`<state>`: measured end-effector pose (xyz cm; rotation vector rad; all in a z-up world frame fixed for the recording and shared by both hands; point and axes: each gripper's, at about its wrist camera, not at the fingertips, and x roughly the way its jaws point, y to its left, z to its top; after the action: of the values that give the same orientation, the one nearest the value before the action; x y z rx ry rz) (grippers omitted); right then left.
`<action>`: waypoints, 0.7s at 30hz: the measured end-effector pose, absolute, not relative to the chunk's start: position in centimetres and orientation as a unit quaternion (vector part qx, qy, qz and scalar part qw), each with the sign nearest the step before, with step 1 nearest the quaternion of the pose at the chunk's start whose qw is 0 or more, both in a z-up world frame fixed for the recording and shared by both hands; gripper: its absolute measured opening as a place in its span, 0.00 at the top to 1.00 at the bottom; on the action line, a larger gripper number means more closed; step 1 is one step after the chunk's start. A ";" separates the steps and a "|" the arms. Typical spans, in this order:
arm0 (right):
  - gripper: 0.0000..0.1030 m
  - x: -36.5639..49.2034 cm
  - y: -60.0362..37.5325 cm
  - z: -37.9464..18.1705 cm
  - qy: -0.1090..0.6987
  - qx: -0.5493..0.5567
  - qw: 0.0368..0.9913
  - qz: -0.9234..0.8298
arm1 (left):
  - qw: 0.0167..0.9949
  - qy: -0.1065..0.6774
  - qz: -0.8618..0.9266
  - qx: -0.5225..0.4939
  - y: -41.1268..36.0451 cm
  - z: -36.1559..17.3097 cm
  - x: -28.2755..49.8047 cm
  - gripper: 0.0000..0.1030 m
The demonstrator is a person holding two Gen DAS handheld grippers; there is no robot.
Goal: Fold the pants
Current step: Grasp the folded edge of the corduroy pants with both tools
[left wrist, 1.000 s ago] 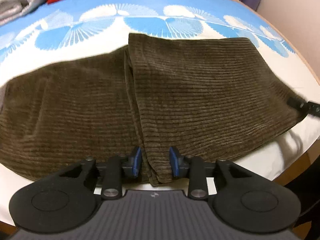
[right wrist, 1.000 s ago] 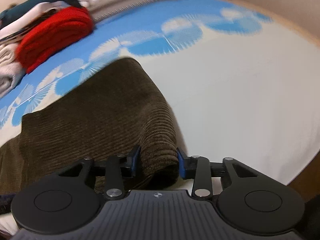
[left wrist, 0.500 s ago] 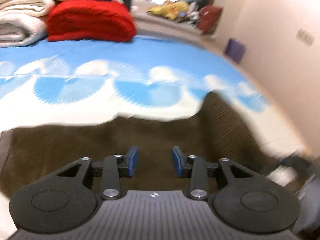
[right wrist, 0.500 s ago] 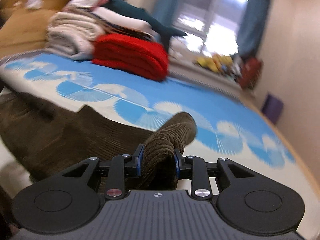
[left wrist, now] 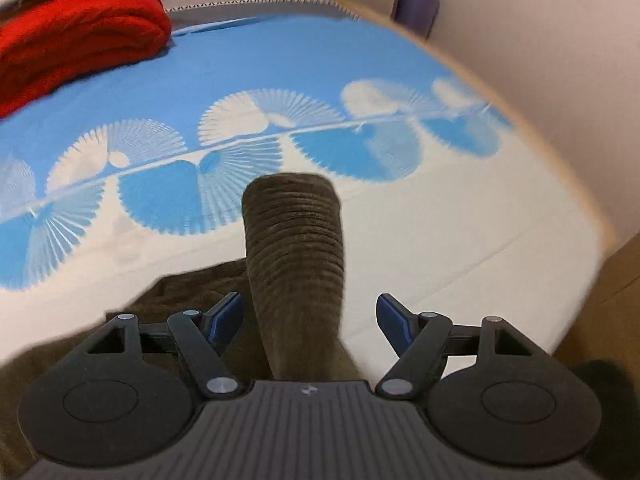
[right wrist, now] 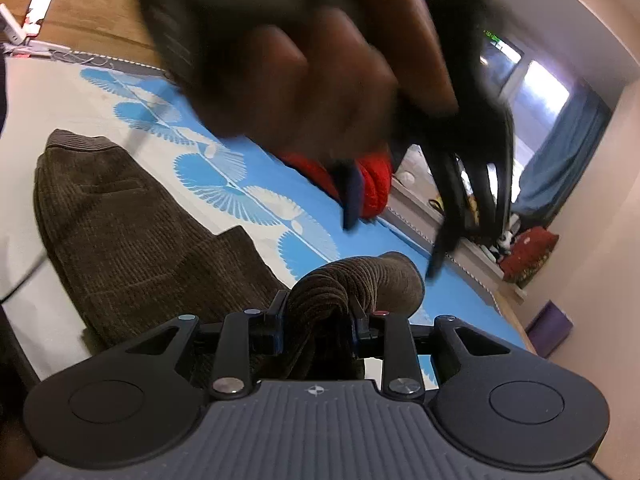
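Note:
The brown corduroy pants [right wrist: 132, 240] lie folded on the blue and white bed sheet [right wrist: 80, 116]. My right gripper [right wrist: 318, 320] is shut on a bunched fold of the pants [right wrist: 360, 280] and holds it raised. My left gripper [left wrist: 310, 316] is open; a strip of the pants [left wrist: 296, 248] rises between its fingers without the pads touching it. In the right wrist view the left hand and its gripper [right wrist: 288, 72] loom blurred overhead.
A folded red blanket [left wrist: 68, 52] lies at the far left of the bed. The bed's wooden edge [left wrist: 580, 200] and a beige wall run along the right. A purple box [left wrist: 416, 8] stands by the wall. Windowsill clutter [right wrist: 520, 248] shows at the far end.
My left gripper has opened wider and swung right over the bed. My right gripper has carried the pants fold up and leftward, under the left hand.

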<state>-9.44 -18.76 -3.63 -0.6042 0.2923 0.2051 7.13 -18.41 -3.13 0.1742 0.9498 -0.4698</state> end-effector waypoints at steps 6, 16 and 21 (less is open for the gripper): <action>0.71 -10.9 -18.7 -3.1 0.134 -0.289 0.940 0.124 | 0.859 0.441 -0.213 0.148 -17.9 -6.8 7.8 0.75; 0.61 -12.1 -24.3 1.5 0.135 -0.006 0.933 0.333 | 0.893 0.404 -0.190 0.056 -2.8 -5.5 6.0 0.79; 0.56 -9.5 -25.5 0.7 0.206 0.084 0.914 0.340 | 0.899 0.412 -0.135 -0.057 10.6 -6.3 6.5 0.79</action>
<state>-9.46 -25.48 0.66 0.1723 0.4235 0.7006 6.48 10.58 -6.34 -0.1182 0.8527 -0.2799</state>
